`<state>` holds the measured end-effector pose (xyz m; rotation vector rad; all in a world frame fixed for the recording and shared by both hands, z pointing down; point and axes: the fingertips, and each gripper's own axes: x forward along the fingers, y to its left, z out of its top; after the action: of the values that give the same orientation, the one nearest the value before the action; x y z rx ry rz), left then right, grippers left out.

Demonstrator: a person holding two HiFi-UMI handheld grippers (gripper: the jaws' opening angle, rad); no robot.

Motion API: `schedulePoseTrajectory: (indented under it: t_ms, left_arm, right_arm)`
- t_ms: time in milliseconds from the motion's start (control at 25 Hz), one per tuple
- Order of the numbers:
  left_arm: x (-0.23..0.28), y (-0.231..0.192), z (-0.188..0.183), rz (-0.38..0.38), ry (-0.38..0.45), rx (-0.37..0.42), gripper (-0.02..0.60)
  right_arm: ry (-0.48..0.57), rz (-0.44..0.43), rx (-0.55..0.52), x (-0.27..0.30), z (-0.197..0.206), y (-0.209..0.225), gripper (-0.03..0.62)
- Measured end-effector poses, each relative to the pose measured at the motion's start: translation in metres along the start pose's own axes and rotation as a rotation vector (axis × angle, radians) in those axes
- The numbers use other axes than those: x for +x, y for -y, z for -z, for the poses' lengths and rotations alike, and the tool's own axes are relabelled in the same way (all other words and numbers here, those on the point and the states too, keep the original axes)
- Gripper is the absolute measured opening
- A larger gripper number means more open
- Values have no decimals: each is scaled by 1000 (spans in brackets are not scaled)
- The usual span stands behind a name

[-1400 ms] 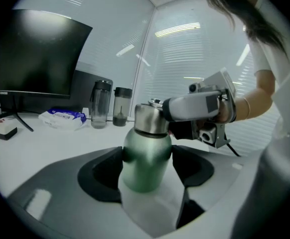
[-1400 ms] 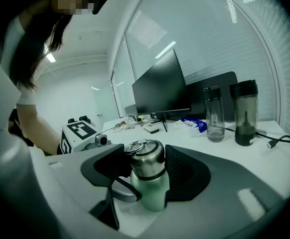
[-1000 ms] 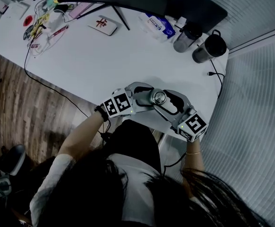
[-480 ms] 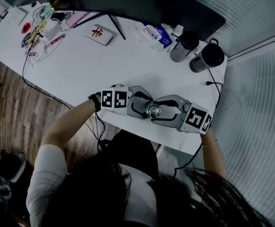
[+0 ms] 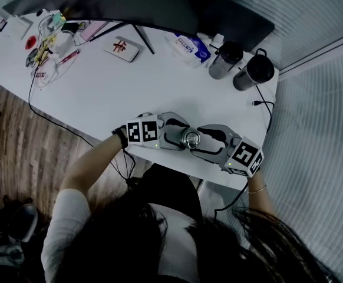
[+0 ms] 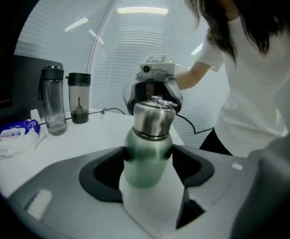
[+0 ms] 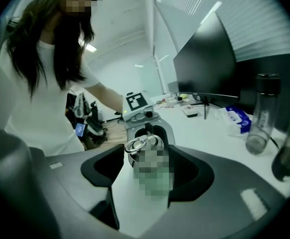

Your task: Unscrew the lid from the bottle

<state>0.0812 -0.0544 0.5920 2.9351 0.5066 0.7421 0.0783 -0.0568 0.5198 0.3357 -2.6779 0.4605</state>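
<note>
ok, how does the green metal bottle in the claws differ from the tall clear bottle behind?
The green metal bottle is opaque with a steel lid; the tall clear bottle is see-through with a black cap. The green one sits clamped in the left claw at the front; the clear one stands free at the back. Both are upright and capped.

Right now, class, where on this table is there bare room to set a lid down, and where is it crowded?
Bare: the wide middle of the table, between the card and the bottle, and the strip before the two tumblers. Crowded: the far-left corner of cables, and the near edge, where the left gripper and right gripper clamp it.
</note>
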Motion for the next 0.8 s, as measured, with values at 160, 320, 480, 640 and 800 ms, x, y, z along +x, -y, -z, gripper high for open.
schedulePoseTrajectory:
  t_ms: [160, 320, 480, 640, 800]
  left_arm:
    - [1, 0, 2, -129, 56, -56, 356]
    - [0, -1, 2, -241, 93, -108, 356]
    - [1, 3, 0, -334, 122, -150, 356]
    - [2, 4, 1, -403, 143, -178, 356]
    - [2, 5, 1, -417, 151, -185, 356]
  right_arm:
    - [147, 214, 133, -12, -7, -5, 255]
    - [223, 459, 252, -10, 1, 1, 255]
    - [285, 622, 298, -4, 5, -1, 255]
    - [295, 746, 296, 0, 5, 3, 255]
    - [281, 759, 261, 1, 4, 6, 250]
